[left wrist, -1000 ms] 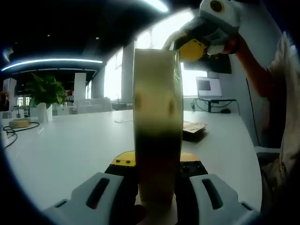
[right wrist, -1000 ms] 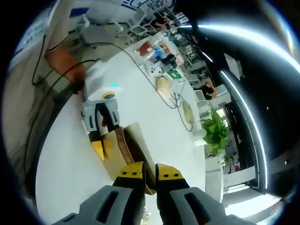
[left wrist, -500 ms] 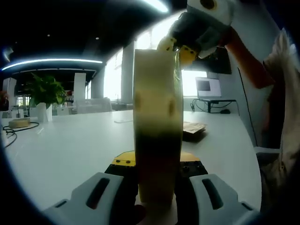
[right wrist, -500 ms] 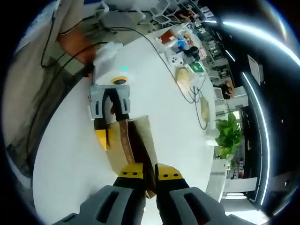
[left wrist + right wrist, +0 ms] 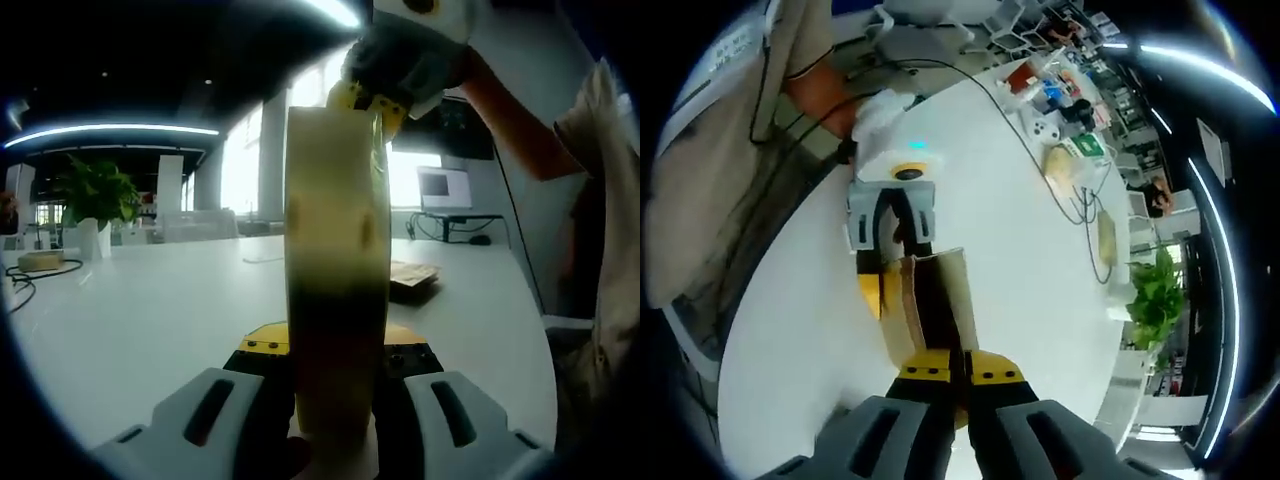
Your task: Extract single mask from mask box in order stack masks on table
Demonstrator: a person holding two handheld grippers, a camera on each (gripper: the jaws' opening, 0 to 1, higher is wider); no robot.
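The scene was a long white table (image 5: 150, 300) in a dim open office with ceiling light strips, a potted plant (image 5: 95, 195) far off to the left gripper's left. The left gripper (image 5: 335, 395) was clamped on the mask box (image 5: 337, 250), which stood upright on edge right between its jaws. Over the last second the right gripper (image 5: 950, 372) had come down from above and behind the box to its top edge, its yellow tips nearly together over the open top; whether they had pinched a mask could not be told. This looked like the start of a pull. No brand or writing on the box could be read.
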